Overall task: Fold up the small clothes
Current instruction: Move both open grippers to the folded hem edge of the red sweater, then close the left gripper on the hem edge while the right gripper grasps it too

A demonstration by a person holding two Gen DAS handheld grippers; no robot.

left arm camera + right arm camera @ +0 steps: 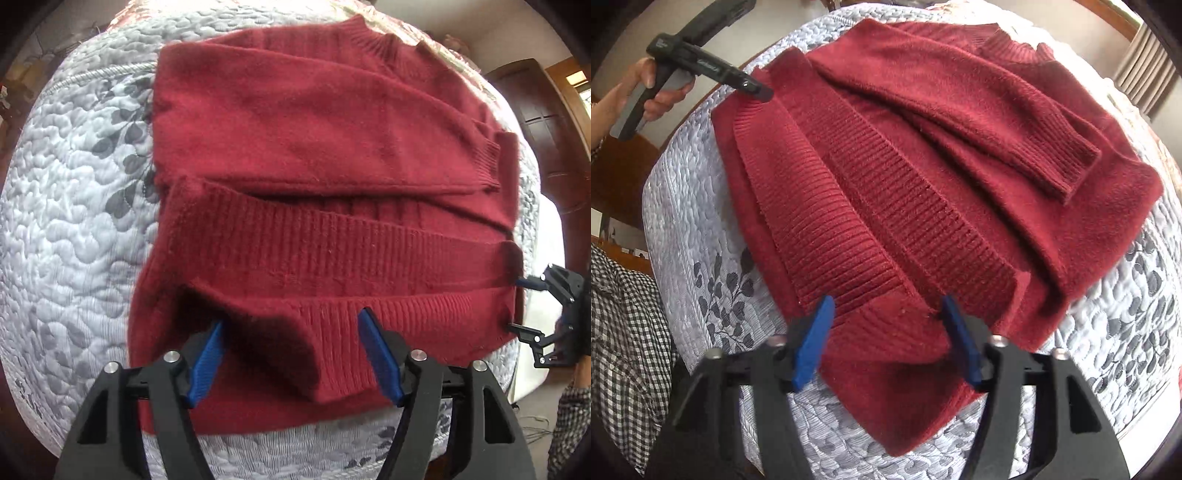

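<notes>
A dark red knitted sweater (314, 140) lies on a grey quilted bed cover (74, 221), a sleeve (997, 122) folded across its body and the collar (1012, 48) at the far end. Its ribbed hem (332, 251) is turned up in a loose fold near me. My left gripper (293, 321) stands open, its blue pads either side of the hem's near left part. My right gripper (886, 301) is open too, straddling the hem's right corner (897, 317). The left wrist view shows the right gripper (524, 306) at the sweater's right edge. The left gripper (753, 86) touches the far hem corner.
A hand (653, 96) holds the left gripper's handle, and a checked sleeve (624, 325) shows at the left. Dark wooden furniture (535, 122) stands beyond the bed's right side. Leaf-printed quilt (1126, 314) lies bare right of the sweater.
</notes>
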